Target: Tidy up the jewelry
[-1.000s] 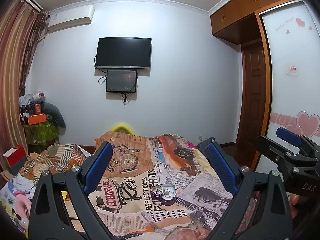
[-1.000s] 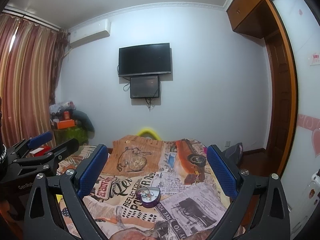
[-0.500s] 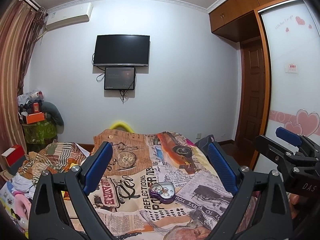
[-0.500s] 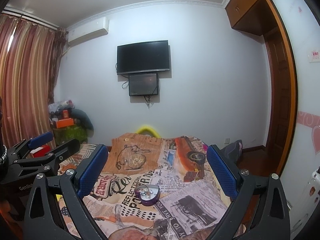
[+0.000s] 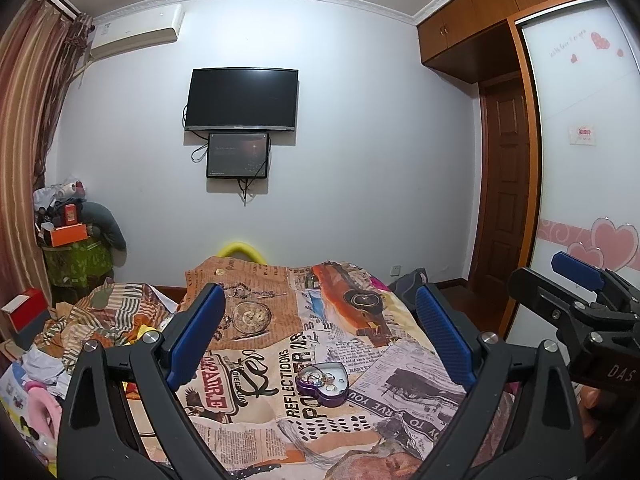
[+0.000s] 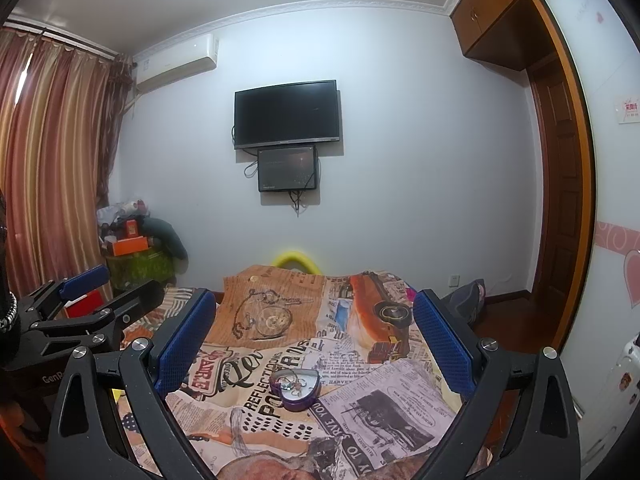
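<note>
A small purple heart-shaped tin box (image 5: 322,384) lies open on the bed, holding a tangle of rings and small jewelry pieces too small to tell apart. It rests on a bedspread printed with newspaper clippings, a pocket watch and an orange car (image 5: 280,344), close to the printed word "REFLECTIONS". In the right wrist view the same box (image 6: 295,389) sits low between the fingers, nearer the left one.

The left gripper (image 5: 320,340) hangs above the bed with its blue-padded jaws spread wide, holding nothing, well apart from the box. The right gripper (image 6: 314,340) is likewise wide open and empty, beside the left one.

Beyond the bed, a black flat-screen television (image 5: 242,100) hangs on the white wall with a smaller dark screen (image 5: 237,155) just below it. Striped curtains (image 6: 52,168) hang at the left.
</note>
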{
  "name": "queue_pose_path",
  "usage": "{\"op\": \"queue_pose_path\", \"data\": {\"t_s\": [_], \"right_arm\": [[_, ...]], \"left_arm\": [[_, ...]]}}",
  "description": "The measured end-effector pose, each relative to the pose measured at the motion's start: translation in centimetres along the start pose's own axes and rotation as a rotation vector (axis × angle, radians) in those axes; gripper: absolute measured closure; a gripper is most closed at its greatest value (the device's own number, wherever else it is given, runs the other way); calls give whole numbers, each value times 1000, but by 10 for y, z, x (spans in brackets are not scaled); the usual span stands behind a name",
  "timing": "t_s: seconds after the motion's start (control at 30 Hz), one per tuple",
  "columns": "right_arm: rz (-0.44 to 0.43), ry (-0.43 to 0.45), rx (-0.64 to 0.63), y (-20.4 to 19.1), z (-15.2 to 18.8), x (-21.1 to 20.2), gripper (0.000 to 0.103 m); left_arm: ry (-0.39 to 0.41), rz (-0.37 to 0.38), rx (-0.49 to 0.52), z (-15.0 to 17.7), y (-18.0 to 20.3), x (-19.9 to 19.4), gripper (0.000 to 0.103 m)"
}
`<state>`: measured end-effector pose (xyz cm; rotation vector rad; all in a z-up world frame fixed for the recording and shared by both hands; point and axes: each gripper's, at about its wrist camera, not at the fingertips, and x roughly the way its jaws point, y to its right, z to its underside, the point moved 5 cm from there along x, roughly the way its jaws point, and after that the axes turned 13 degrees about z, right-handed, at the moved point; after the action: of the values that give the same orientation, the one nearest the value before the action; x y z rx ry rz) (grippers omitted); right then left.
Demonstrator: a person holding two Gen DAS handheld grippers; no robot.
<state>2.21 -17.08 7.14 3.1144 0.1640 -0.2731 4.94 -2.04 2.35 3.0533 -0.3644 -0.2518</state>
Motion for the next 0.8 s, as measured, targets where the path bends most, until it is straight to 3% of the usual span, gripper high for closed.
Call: {"op": "queue_pose_path", "data": {"t_s": [0.8], "right_arm": [[9,-17,6,2,2,4,5]], "left_arm": [[-18,17,-3,3,1,4,7]]}}
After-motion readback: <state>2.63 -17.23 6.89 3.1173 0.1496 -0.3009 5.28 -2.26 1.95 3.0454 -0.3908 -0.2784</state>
